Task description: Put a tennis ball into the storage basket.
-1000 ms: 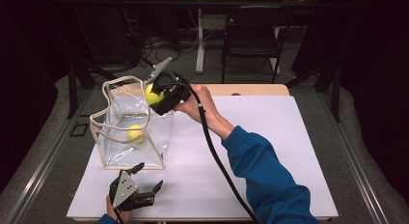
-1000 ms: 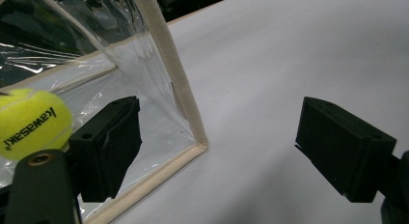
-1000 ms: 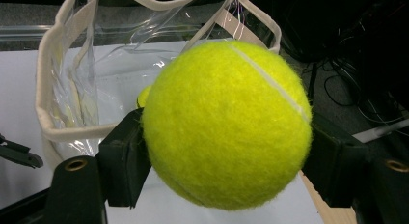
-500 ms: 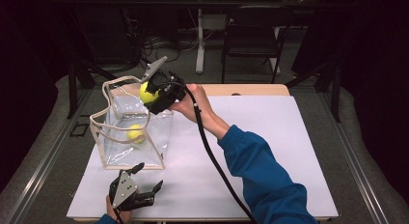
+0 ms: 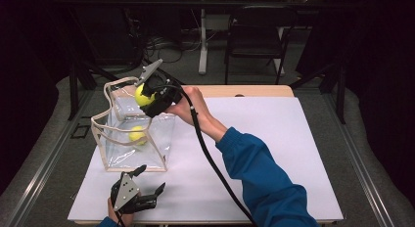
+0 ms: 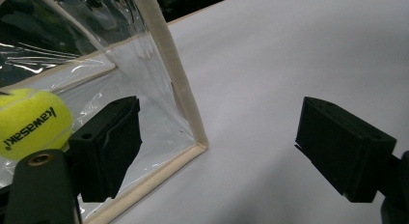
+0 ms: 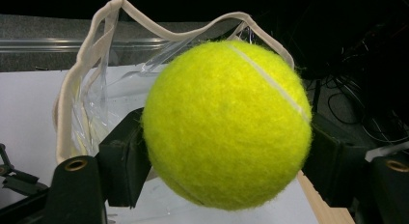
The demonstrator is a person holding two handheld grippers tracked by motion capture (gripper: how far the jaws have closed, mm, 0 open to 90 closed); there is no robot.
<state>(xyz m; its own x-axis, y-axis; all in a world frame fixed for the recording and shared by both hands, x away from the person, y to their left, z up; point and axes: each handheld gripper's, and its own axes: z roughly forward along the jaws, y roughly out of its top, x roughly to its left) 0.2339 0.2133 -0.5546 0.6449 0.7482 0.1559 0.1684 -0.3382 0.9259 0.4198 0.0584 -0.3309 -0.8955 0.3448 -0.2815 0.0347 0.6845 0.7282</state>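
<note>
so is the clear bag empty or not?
Not empty: one tennis ball lies inside the clear bag; a second ball sits in the right tongs above it.

Fuzzy felt ball (image 7: 226, 122), glossy clear plastic bag (image 5: 128, 146), seemingly cloth-edged

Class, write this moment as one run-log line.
right tongs: shut on ball | above clear bag | left tongs: open, beside bag

I am working in a lab-type recording space, not a home. My bench is a plain table (image 5: 274, 91) covered with a white sheet (image 5: 274, 153), boxed in by dark curtains (image 5: 372, 36). Loose cables (image 5: 161, 43) lie on the grey floor (image 5: 58, 139) behind it, beside a black folding chair (image 5: 254, 36) and a second desk's leg (image 5: 202, 41).
</note>
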